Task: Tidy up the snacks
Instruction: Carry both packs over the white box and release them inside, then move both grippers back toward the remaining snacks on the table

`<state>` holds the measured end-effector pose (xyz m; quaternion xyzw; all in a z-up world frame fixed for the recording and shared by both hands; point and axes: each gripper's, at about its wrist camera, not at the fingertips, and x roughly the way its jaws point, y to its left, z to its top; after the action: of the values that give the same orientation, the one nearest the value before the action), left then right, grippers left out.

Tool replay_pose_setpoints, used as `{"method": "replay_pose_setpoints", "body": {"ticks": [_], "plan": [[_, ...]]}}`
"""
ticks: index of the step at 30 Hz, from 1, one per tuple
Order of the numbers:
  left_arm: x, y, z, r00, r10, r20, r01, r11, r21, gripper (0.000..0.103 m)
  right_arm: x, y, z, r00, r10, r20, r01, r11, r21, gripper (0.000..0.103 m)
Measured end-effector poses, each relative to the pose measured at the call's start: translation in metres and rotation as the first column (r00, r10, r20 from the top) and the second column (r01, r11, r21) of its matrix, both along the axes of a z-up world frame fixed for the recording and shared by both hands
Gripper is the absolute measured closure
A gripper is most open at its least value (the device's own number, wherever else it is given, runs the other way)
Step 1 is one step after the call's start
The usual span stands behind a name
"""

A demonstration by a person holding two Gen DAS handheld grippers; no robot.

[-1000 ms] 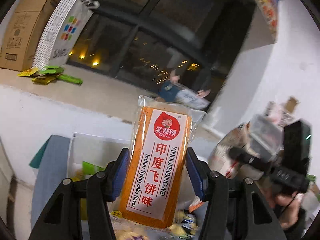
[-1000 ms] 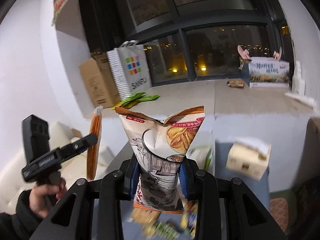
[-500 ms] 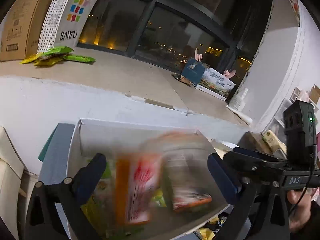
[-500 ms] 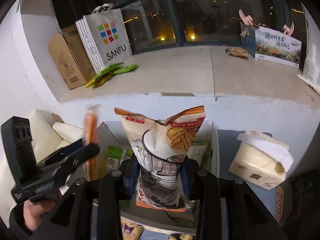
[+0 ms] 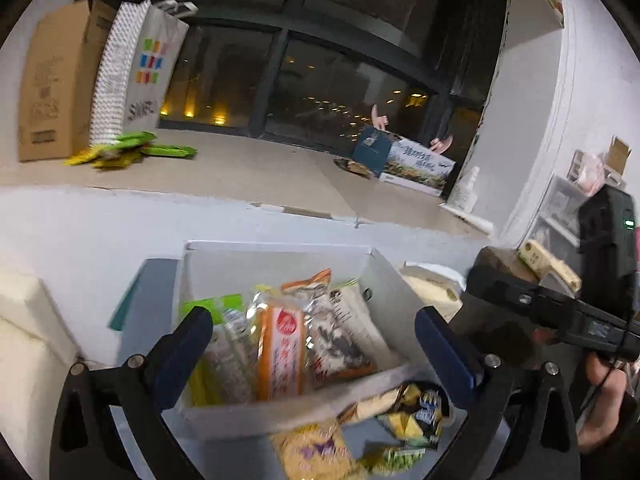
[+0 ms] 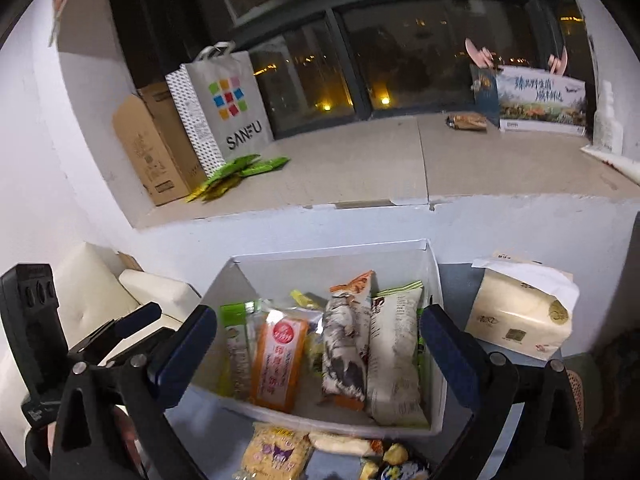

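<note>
My left gripper [image 5: 308, 334] and right gripper [image 6: 320, 330] both gape wide, holding nothing. In the white box [image 6: 436, 280] below, glossy crinkled snacks [image 6: 348, 344] stand on edge; the orange packet [image 6: 276, 360] is flat, rectangular, red-labelled.

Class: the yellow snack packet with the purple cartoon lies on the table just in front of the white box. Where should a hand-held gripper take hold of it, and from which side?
Judging by its pose, the yellow packet lies flat, so come from above and pinch across its narrower width.
</note>
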<state>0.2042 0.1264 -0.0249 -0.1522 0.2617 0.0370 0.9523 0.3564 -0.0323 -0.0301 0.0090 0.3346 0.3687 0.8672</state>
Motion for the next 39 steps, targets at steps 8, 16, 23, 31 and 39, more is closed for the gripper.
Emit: {"method": "replay_pose_setpoints", "body": {"ticks": [8, 16, 23, 31, 39], "plan": [[-0.082, -0.041, 0.019, 0.995, -0.046, 0.089, 0.033, 0.989, 0.146, 0.000, -0.090, -0.040, 0.019, 0.985, 0.036, 0.171, -0.040, 0.999, 0.017, 0.000], [-0.154, -0.067, 0.005, 0.991, -0.061, 0.119, 0.045, 0.990, 0.131, 0.000, -0.180, -0.094, 0.007, 0.952, 0.005, 0.305, -0.002, 1.000, -0.008, 0.000], [-0.180, -0.064, -0.014, 0.996, -0.027, 0.083, 0.019, 0.996, 0.087, 0.000, -0.223, -0.135, -0.020, 0.948, -0.044, 0.316, 0.066, 0.996, -0.059, 0.000], [-0.184, -0.054, -0.037, 1.000, -0.001, 0.026, 0.000, 0.999, 0.049, 0.000, -0.214, -0.146, -0.052, 0.970, -0.056, 0.239, 0.087, 0.989, -0.122, 0.000], [-0.181, -0.062, -0.051, 0.999, -0.040, -0.003, 0.040, 0.998, 0.038, 0.000, -0.194, -0.133, -0.083, 0.992, -0.048, 0.116, 0.064, 0.988, -0.140, 0.000]]}}
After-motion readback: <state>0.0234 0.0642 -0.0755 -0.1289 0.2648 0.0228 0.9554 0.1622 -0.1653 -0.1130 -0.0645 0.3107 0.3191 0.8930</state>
